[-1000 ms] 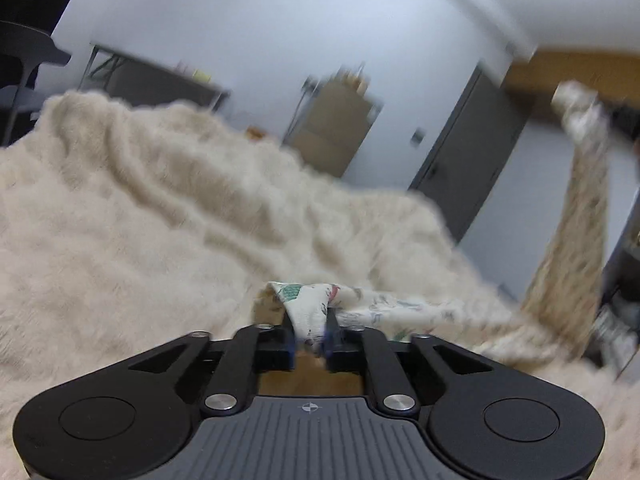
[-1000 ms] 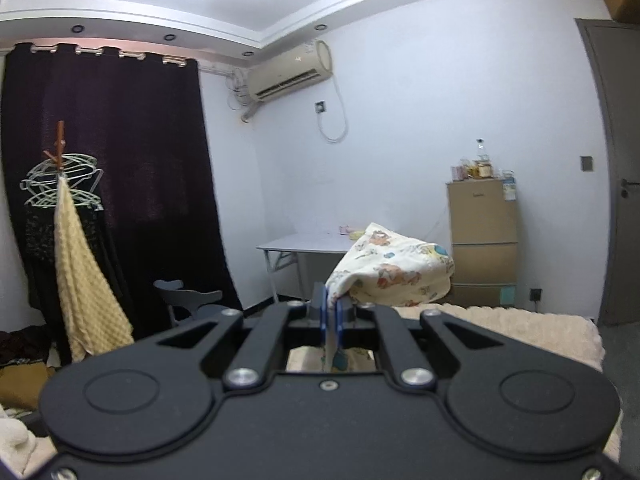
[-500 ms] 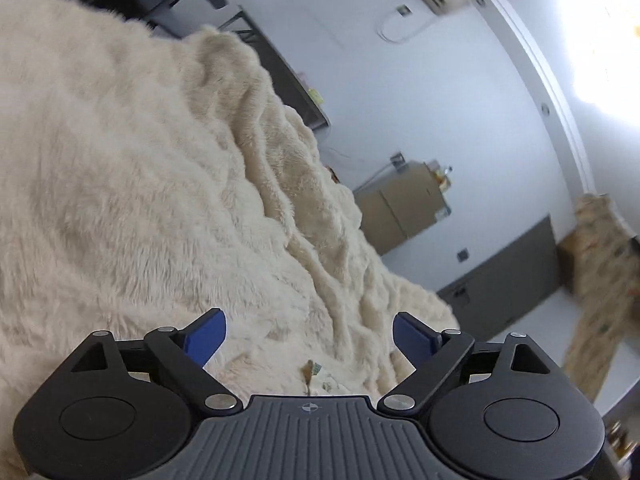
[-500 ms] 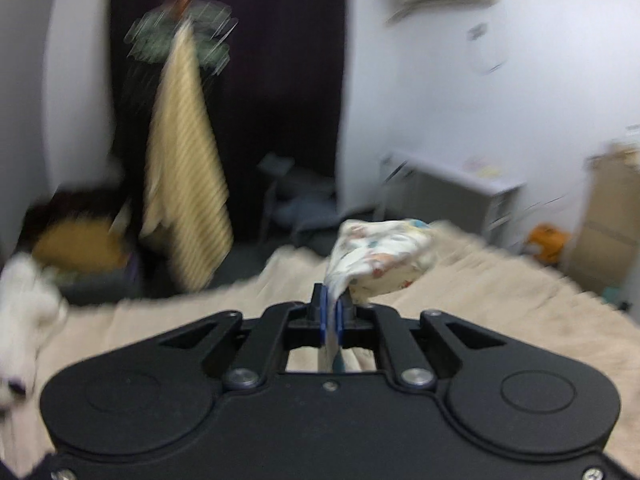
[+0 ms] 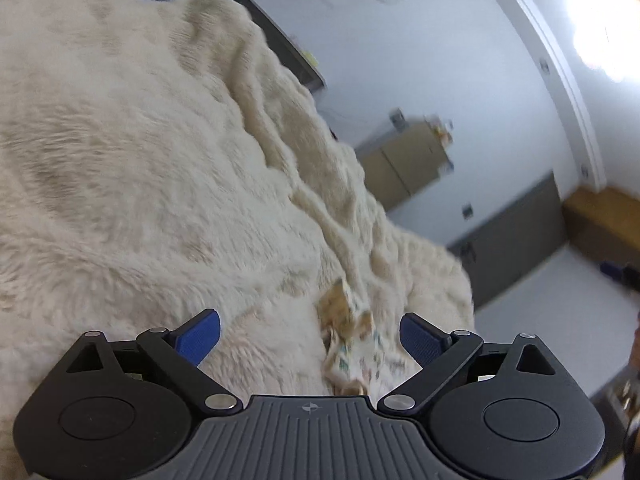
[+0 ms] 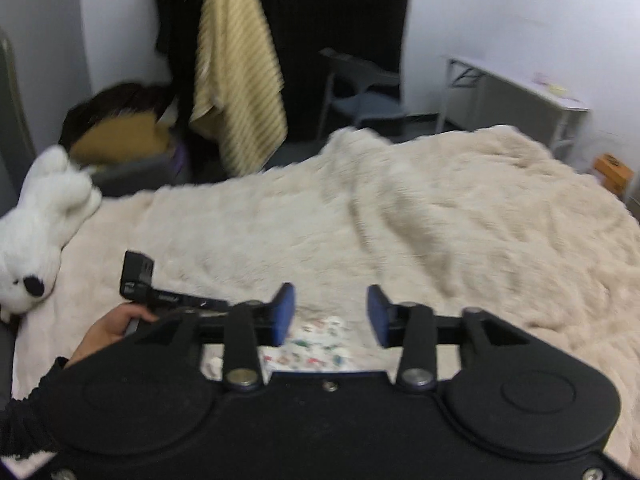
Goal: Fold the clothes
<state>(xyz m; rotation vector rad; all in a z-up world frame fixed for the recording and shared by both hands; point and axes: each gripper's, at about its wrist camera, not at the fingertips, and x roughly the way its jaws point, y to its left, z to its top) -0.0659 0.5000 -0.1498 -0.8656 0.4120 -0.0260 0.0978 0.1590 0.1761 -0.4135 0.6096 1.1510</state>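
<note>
A small white garment with a colourful print (image 5: 352, 346) lies crumpled on the cream fur blanket (image 5: 140, 168) that covers the bed. My left gripper (image 5: 308, 336) hovers low over it, its jaws opening wide; the blue pads (image 5: 196, 336) stand clear of the cloth on both sides. In the right wrist view the same garment (image 6: 316, 346) lies flat on the blanket (image 6: 440, 220) under my right gripper (image 6: 332, 312), whose jaws are opening with nothing pressed between them. To its left a hand (image 6: 108, 328) holds the other gripper's handle.
A white plush bear (image 6: 36, 232) lies at the bed's left edge. Behind the bed are a basket of brown cloth (image 6: 120, 136), a hanging striped yellow towel (image 6: 236, 68), a grey chair (image 6: 360, 92) and a white table (image 6: 516, 92). A tan cabinet (image 5: 404, 168) stands by the wall.
Both grippers were shut on the garment, the right holding it high. The right has swung down to the bed, both have let go, and the garment now lies on the blanket.
</note>
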